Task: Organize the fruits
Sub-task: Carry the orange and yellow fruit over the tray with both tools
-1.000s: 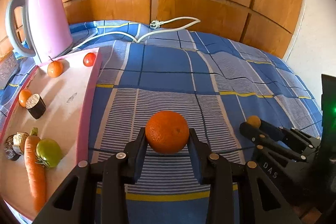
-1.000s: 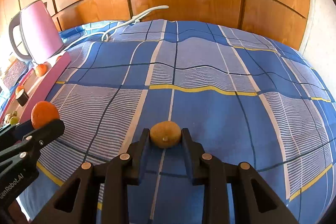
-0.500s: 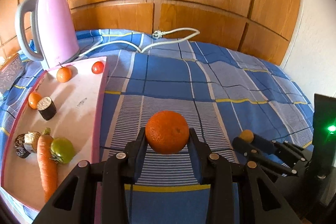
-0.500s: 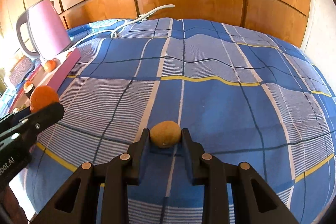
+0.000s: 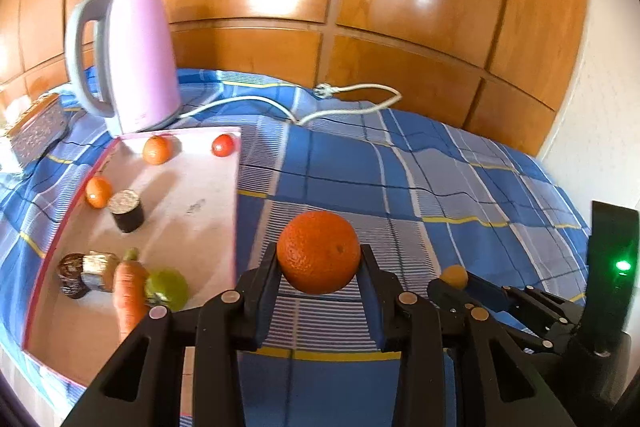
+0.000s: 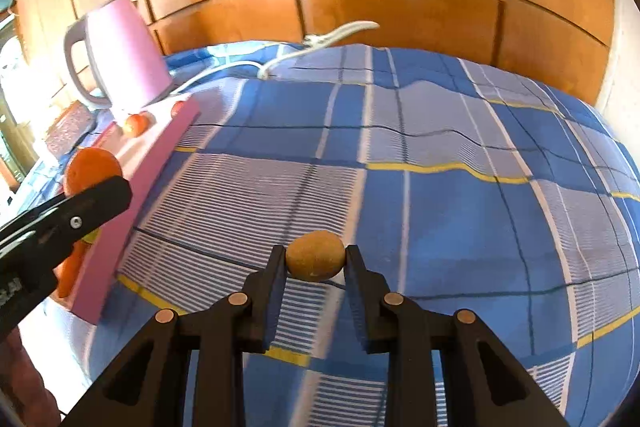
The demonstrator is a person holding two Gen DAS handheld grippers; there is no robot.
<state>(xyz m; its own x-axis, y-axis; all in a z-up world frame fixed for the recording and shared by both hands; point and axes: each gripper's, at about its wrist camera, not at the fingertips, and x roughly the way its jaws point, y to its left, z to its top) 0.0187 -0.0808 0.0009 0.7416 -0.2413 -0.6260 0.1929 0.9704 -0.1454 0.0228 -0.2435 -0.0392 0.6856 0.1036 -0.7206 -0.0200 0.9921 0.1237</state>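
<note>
the orange (image 5: 318, 251) sits clamped between the two fingers of the left tongs (image 5: 319, 269), held above the blue checked bedspread (image 5: 400, 163), just right of the pink tray (image 5: 236, 203). the right tongs (image 6: 315, 269) are clamped on a small brownish-yellow fruit (image 6: 315, 255), also above the bedspread; in the left wrist view that fruit shows at the tip of the right tongs, low on the right.

on the tray lie two small orange fruits (image 5: 157, 149) (image 5: 98, 191), a small red fruit (image 5: 222, 145), a dark cut piece with a pale top (image 5: 127, 211), a carrot (image 5: 129, 297) touching a green fruit (image 5: 168, 287), and a dark brown lump (image 5: 86, 273) just left of the carrot.

a pink kettle (image 5: 132, 59) with a grey handle stands at the far end of the tray. a white cord with a plug (image 5: 320, 103) trails across the bedspread in front of the wooden panel wall (image 5: 360, 7).
</note>
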